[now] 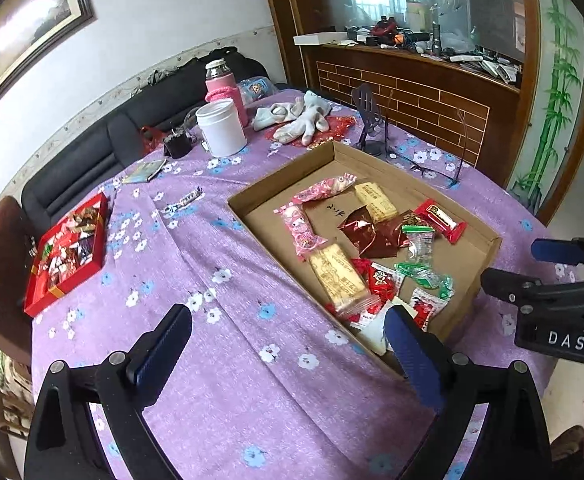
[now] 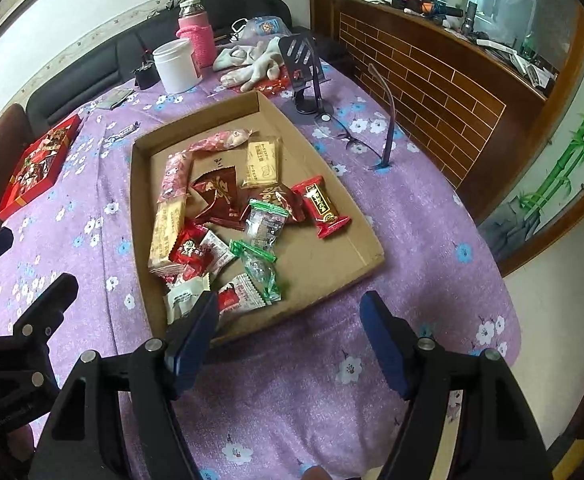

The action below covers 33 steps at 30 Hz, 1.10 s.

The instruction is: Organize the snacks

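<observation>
We're seeing most snacks (image 2: pixel 228 216) lying in the box (image 2: pixel 323 264) w/ both grippers, left (image 1: pixel 288 344) & right (image 2: pixel 288 320), wide and holding nothing, so sorting's looking nearly done.

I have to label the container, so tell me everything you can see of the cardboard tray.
The cardboard tray is a shallow brown box, open-topped, with low folded walls and handwriting on its floor. It lies flat on the purple floral tablecloth, at an angle to the table's near edge. Wrapped snacks lie loose inside, mostly toward one side. Neither tool touches it.
</observation>
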### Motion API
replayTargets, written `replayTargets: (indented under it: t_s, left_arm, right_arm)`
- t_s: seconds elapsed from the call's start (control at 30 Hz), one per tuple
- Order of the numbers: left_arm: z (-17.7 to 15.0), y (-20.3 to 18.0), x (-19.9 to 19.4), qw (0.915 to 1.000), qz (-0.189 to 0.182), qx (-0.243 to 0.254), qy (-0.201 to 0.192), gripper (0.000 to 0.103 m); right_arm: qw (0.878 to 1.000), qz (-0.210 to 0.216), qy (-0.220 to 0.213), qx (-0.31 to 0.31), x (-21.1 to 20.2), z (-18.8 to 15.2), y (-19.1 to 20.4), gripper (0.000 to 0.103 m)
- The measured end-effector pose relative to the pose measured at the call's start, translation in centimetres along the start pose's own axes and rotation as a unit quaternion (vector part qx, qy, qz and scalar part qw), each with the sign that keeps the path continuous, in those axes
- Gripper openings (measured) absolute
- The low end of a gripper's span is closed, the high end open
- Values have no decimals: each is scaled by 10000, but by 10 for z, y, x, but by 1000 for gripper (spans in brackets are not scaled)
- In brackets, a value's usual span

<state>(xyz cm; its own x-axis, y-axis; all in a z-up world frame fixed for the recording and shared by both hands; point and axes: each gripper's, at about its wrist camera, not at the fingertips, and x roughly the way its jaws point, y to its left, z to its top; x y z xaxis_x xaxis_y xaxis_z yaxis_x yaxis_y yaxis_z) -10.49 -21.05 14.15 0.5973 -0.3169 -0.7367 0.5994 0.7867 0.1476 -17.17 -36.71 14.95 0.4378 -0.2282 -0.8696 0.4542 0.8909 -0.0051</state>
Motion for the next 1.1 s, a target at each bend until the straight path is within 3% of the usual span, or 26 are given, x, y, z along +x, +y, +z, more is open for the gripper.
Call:
replayTargets:
  t_s: [1.1]
  left_arm:
    - [-2,-14,2,9993,-314,220,-5,99]
  right_arm:
    - [9998,-86,-35,190,-1,-11,-3,72]
